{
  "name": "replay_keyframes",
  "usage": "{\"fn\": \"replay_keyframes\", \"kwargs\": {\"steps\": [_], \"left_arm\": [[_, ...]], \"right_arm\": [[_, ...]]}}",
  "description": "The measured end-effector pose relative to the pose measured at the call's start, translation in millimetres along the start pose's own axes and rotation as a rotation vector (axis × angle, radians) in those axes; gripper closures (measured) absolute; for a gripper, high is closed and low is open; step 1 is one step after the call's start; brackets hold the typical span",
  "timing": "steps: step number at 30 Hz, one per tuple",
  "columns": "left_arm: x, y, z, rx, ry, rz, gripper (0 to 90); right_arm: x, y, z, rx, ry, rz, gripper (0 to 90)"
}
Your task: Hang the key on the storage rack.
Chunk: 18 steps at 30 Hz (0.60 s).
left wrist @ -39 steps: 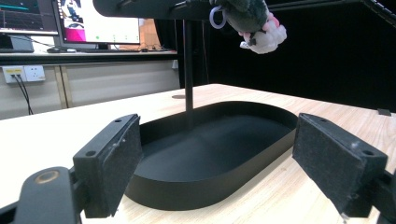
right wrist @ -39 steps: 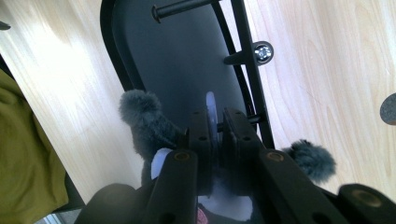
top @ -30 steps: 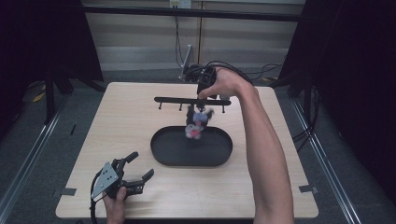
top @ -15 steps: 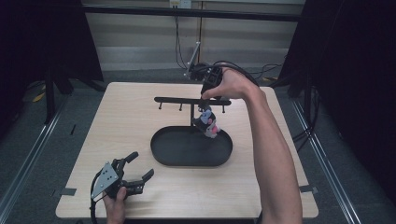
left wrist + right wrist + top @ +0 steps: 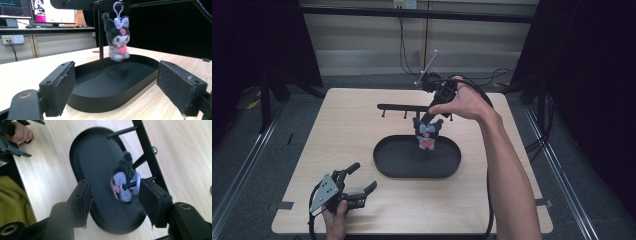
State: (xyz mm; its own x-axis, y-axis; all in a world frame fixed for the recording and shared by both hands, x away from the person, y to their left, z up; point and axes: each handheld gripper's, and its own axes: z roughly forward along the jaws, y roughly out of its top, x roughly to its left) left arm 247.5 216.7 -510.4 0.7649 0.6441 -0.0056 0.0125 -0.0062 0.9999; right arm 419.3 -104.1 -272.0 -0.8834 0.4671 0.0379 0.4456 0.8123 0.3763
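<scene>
Above the black oval tray (image 5: 397, 167) near the middle of the light wooden table (image 5: 337, 130), a small plush keychain toy (image 5: 426, 134) with dark ears, a pale bow and a pink patch hangs from a peg of the black rack (image 5: 399, 107) that stands just behind the tray. From the right gripper view the toy's lilac ring (image 5: 136, 181) sits threaded over a thin black peg (image 5: 130, 185), and the toy dangles over the tray's dark floor. The right gripper (image 5: 434, 107), held from above by the person's right hand (image 5: 464, 102) with the forearm reaching across the right side of the table, sits at the rack right by the toy; its jaws stand apart, one pad on either side of the toy, and the right pad lies just beside the ring, though I cannot tell whether it touches. The left gripper (image 5: 357, 182) rests low at the near left corner of the table, well apart from the tray, gripped by the left hand (image 5: 334, 222); its jaws are spread wide with nothing between them, and its own view looks between both pads toward the tray (image 5: 112, 85) and the hanging toy (image 5: 117, 37), whose ring loops over the rack's bar above
</scene>
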Motion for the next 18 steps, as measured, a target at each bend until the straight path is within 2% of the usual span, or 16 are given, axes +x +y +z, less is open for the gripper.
{"fn": "replay_keyframes", "kwargs": {"steps": [1, 2, 6, 12, 18], "left_arm": [[0.1, 0.0, 0.0, 0.000, 0.000, 0.001, 15.5], [0.1, 0.1, -0.1, 0.001, 0.000, 0.001, 15.5], [-0.4, -0.1, 0.0, 0.000, 0.002, -0.004, 15.5], [0.0, -0.1, -0.2, 0.003, -0.001, 0.000, 15.5], [0.1, 0.0, -0.4, 0.006, -0.001, 0.001, 15.5]], "right_arm": [[1.0, -2.1, -0.9, -0.029, -0.005, 0.009, 40.5], [1.1, -4.8, -1.3, -0.044, 0.016, 0.021, 37.5], [8.1, -13.5, 0.1, -0.055, 0.023, 0.017, 32.8], [22.9, -28.5, 5.9, -0.139, 0.019, 0.008, 24.7], [37.3, -45.7, 15.9, -0.157, 0.018, -0.006, 25.7]]}}
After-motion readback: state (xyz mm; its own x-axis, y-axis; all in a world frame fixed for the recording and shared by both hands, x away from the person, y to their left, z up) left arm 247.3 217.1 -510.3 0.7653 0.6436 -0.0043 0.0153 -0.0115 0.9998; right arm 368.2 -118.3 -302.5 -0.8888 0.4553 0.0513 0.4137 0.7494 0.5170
